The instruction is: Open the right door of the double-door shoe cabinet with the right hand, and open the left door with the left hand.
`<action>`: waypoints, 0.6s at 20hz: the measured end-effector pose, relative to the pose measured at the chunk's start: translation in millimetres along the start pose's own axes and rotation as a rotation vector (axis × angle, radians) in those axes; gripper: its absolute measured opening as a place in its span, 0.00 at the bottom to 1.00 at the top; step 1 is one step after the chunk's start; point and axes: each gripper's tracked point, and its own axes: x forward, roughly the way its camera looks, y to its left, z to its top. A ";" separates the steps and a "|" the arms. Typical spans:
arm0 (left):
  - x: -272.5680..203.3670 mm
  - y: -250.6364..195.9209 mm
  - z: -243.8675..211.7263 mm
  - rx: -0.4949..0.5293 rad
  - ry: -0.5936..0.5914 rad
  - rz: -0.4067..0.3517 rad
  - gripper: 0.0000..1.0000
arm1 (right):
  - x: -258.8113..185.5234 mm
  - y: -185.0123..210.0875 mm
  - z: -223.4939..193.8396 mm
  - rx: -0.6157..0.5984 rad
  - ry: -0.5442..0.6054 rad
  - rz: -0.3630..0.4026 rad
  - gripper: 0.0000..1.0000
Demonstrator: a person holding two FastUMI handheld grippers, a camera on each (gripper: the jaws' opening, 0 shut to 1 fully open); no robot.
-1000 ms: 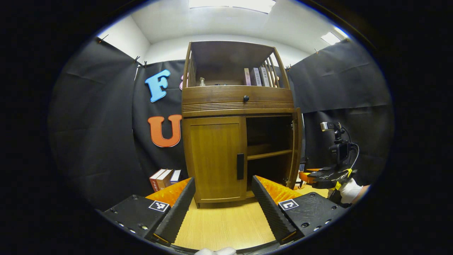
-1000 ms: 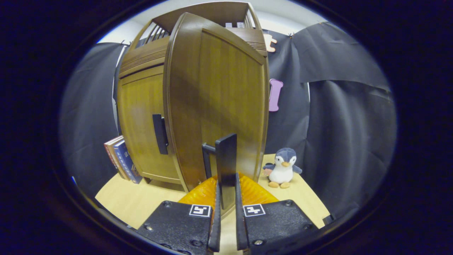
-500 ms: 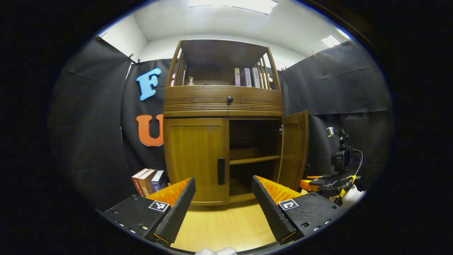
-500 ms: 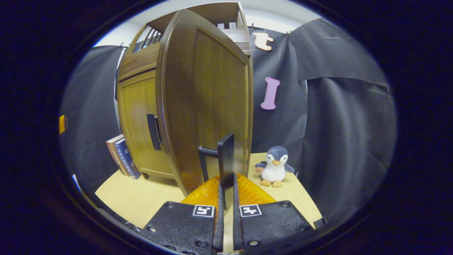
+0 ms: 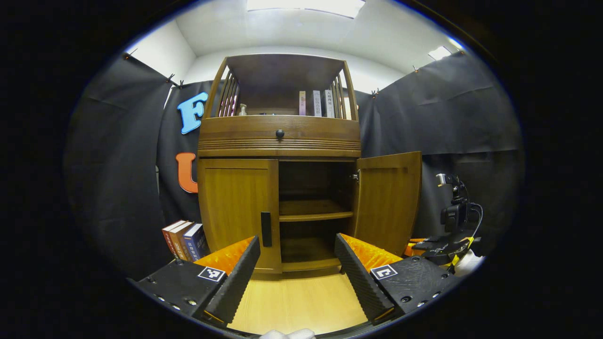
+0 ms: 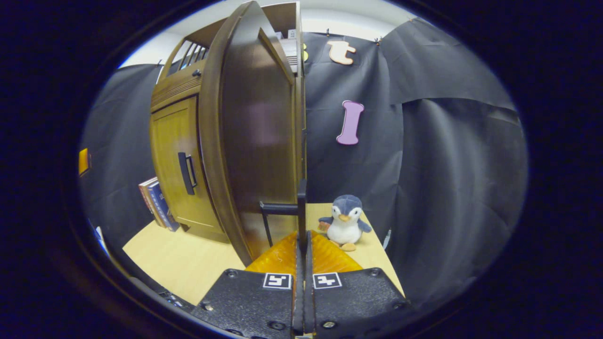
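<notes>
Your right gripper point(image 6: 302, 249) is clamped on the handle point(image 6: 301, 207) of the swung-out right door point(image 5: 388, 200), while your left gripper point(image 5: 297, 259) gapes wide before the closed left door point(image 5: 235, 212).

Each gripper body is a pair of black textured blocks studded with screws, each block carrying a small square black-and-white marker tag; ridged orange panels sit ahead of the tags. The far right gripper point(image 5: 445, 245) carries a small camera, a looped black cable and yellow trim, beside a white glove point(image 5: 466, 263)
</notes>
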 end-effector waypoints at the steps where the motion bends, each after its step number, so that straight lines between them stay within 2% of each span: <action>1: -1.1 -5.8 1.1 -0.001 -0.002 0.010 0.96 | 0.1 -5.5 1.0 -0.005 0.000 0.015 0.04; 2: -2.9 -10.1 2.0 0.000 -0.004 0.019 0.96 | -0.1 -10.0 1.4 -0.008 0.001 0.031 0.04; 3: -3.9 -13.3 2.9 0.003 -0.006 0.030 1.00 | 1.6 -14.1 1.6 -0.008 0.000 0.046 0.04; 5: -8.0 -20.3 2.6 0.017 -0.008 0.051 0.96 | 3.5 -24.0 2.9 -0.008 0.001 0.081 0.04; 7: -13.0 -23.1 1.0 0.032 -0.007 0.078 0.96 | 6.2 -32.8 3.3 -0.015 0.002 0.118 0.04; 10: -17.2 -25.4 -5.1 0.033 0.000 0.109 0.96 | 7.3 -31.6 3.1 -0.085 -0.003 0.168 0.04; 11: -18.8 -24.0 -4.7 0.031 -0.004 0.121 1.00 | 6.6 -32.7 3.1 -0.110 -0.005 0.171 0.04; 12: -19.6 -23.4 -4.5 0.025 -0.004 0.125 1.00 | 6.5 -33.7 3.3 -0.119 -0.005 0.176 0.04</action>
